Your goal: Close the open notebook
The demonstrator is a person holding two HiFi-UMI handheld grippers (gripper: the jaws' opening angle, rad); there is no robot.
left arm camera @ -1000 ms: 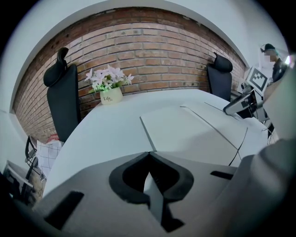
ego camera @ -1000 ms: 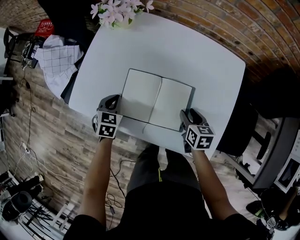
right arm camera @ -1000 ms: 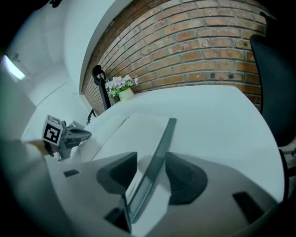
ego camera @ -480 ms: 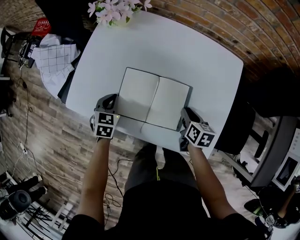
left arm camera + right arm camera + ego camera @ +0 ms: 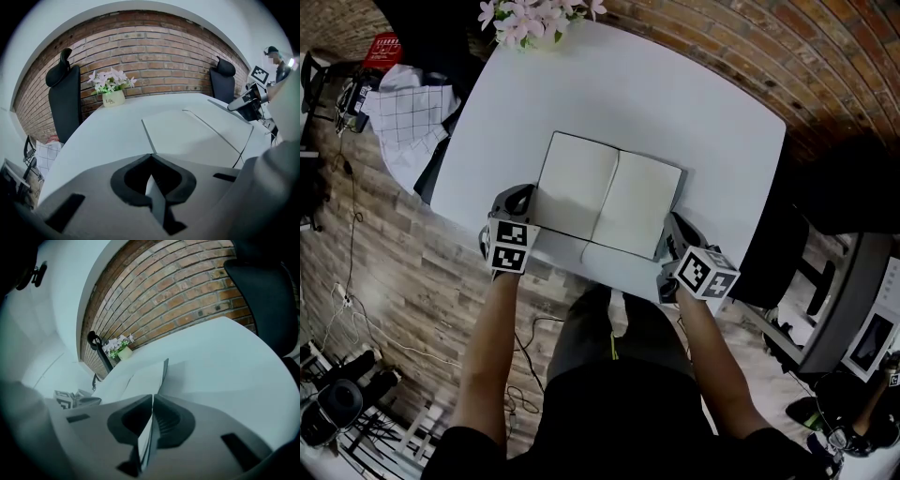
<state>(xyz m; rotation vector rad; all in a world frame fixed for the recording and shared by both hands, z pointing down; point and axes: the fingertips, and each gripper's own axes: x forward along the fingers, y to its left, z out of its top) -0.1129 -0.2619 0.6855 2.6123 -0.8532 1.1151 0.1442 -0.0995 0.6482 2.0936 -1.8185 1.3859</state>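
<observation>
Notebook: I saw the notebook (image 5: 609, 206) lying open with blank pages up, on the near half of the white table (image 5: 694, 103). Its spine ran away from me and its near edge sat close to the table's front edge.
Left gripper: the left gripper (image 5: 523, 197) sat at the notebook's near left corner. In the left gripper view its jaws were clenched, tips together, with a pale sliver of the page edge pinched between them.
Right gripper: the right gripper (image 5: 675, 225) was at the near right corner. Its jaws were closing and nearly together, with the right-hand cover and pages between them and the pads against the paper.
Arms: both of my forearms reached in from the bottom of the head view, one to each corner.
Far edge: a pot of pale pink flowers (image 5: 532, 19) stood at the table's far edge, well apart from the notebook.
Surroundings: a brick wall (image 5: 154, 51) and a black chair (image 5: 63, 103) stood behind the table. A checked cloth (image 5: 412, 117) lay off its left side.
</observation>
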